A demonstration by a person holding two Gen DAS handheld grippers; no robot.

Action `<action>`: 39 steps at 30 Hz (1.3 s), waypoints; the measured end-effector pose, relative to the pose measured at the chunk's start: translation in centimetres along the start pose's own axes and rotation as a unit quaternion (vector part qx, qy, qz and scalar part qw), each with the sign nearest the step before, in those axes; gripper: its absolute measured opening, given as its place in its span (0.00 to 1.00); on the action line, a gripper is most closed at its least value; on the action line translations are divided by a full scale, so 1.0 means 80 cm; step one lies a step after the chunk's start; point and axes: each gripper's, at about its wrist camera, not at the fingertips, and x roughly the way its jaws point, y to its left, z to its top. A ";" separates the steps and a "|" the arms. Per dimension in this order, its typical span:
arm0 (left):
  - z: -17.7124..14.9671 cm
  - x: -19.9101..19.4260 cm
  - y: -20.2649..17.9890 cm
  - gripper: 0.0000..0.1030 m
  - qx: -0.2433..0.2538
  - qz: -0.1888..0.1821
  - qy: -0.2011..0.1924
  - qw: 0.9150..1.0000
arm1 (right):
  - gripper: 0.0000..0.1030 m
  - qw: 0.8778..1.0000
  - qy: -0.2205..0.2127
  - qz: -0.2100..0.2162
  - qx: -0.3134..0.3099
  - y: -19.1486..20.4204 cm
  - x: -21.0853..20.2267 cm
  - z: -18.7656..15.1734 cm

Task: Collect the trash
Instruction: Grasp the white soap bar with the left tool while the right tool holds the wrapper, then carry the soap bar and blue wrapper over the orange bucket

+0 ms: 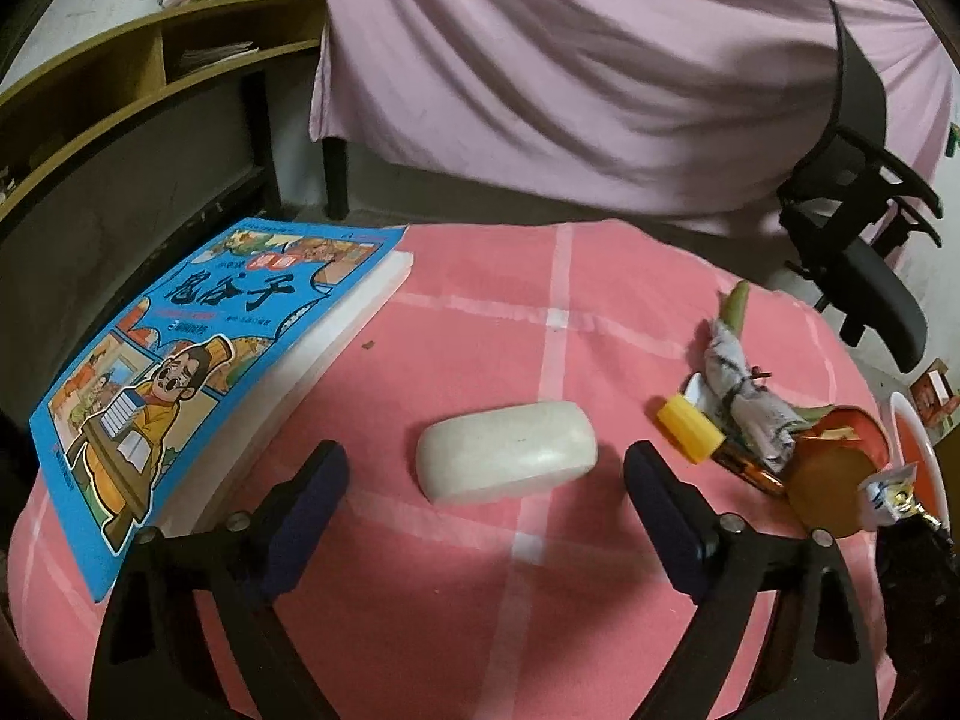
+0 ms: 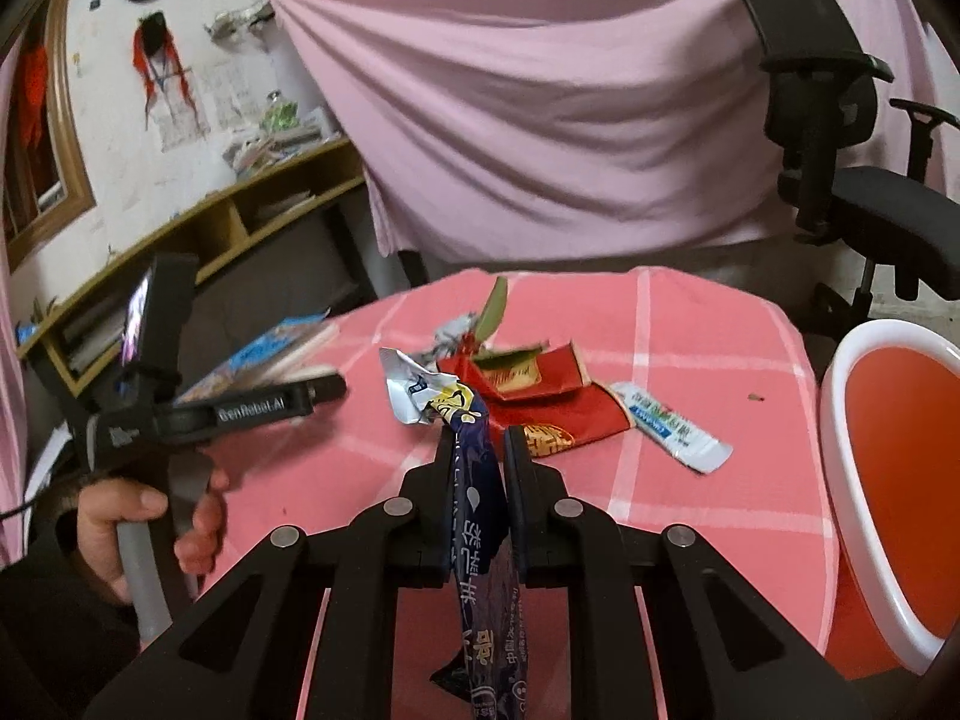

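- Left wrist view: my left gripper [image 1: 485, 483] hangs over the pink checked tablecloth [image 1: 480, 588] with its jaws spread wide and nothing pressed between the pads. A white soap bar [image 1: 507, 453] lies on the cloth just ahead, in line with the gap between the fingers.
- To the left a blue comic book [image 1: 180, 372] lies on a white block at the table's edge. To the right sits the trash heap: a yellow cap [image 1: 689, 427], a crumpled grey wrapper [image 1: 741, 387] and red packaging [image 1: 852, 429] (the pieces overlap, so I cannot separate them all). The bin [image 1: 918, 450] shows only as a white rim at the far right.
- Right wrist view: my right gripper [image 2: 477, 441] is clamped on a dark blue wrapper [image 2: 480, 528], which runs up between the pads and crumples into silver foil above the tips.
- Beyond it on the cloth lie a flattened red packet [image 2: 540, 396] and, touching its right edge, a white sachet [image 2: 672, 426].
- The bin, white outside and red inside, stands at the right, beside the table.
- At the left, a hand [image 2: 120, 522] grips the other gripper's handle.
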 end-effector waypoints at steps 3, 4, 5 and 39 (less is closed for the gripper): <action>0.002 0.000 -0.002 0.81 0.002 0.004 -0.002 1.000 | 0.12 1.000 0.000 -0.002 0.009 -0.002 0.006 0.004; 0.002 0.001 -0.003 0.78 0.003 0.006 -0.002 1.000 | 0.12 1.000 -0.001 -0.002 0.012 -0.003 0.006 0.005; 0.002 0.001 -0.004 0.73 0.003 0.008 -0.003 1.000 | 0.12 1.000 -0.002 -0.002 0.014 -0.004 0.006 0.005; -0.079 -0.162 -0.061 0.51 0.043 -0.084 -0.249 0.964 | 0.12 0.984 -0.172 0.031 0.039 -0.019 -0.080 -0.007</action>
